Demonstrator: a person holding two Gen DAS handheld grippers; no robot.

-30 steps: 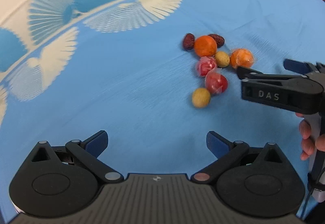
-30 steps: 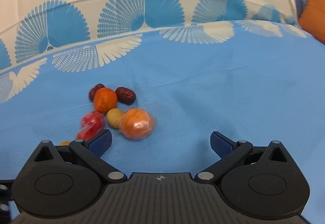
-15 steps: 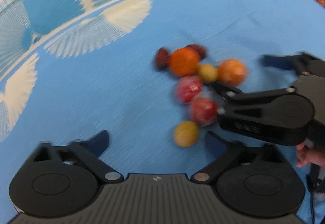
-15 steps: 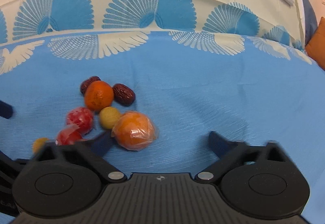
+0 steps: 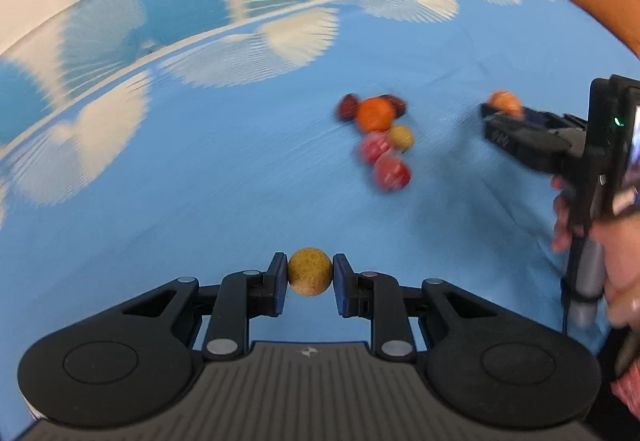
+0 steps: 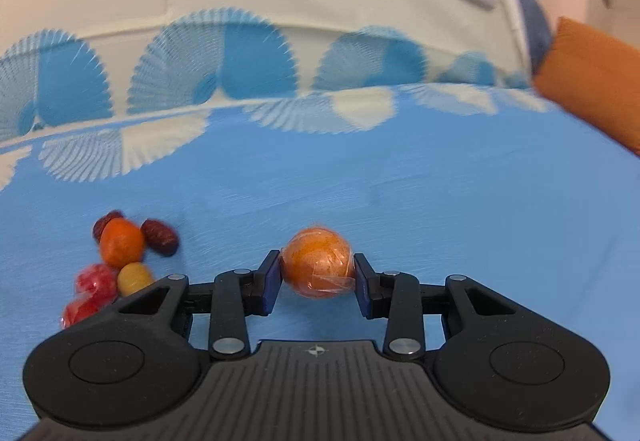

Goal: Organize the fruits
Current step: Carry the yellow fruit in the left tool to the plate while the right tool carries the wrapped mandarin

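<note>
With both tools closed on fruit, each holds one piece clear of the small pile on the blue cloth (image 5: 200, 201). The left gripper (image 5: 310, 277) has just been closing, and its blue pads now pinch a small round yellow-brown fruit (image 5: 310, 272) from either side. The right gripper (image 6: 316, 277) has likewise just been closing; its pads press on a wrapped orange (image 6: 318, 263), whose clear film wrinkles at the contact points.

From the left wrist view, the right gripper (image 5: 505, 115) appears at the right edge with the wrapped orange (image 5: 506, 103) at its tip, held by a hand (image 5: 616, 273) on the grip.

The remaining fruit lies in a cluster well apart from both held pieces:
- a bare orange (image 5: 374, 114) at the far end;
- two dark red dates (image 6: 160, 236), one on each side of the bare orange and touching it;
- a second yellow-brown fruit (image 5: 401, 137) just beside the orange;
- two red wrapped fruits (image 5: 392, 171) at the near end, touching each other.

An orange cushion (image 6: 592, 77) rests at the far right edge of the cloth. The pictures are blurred.
</note>
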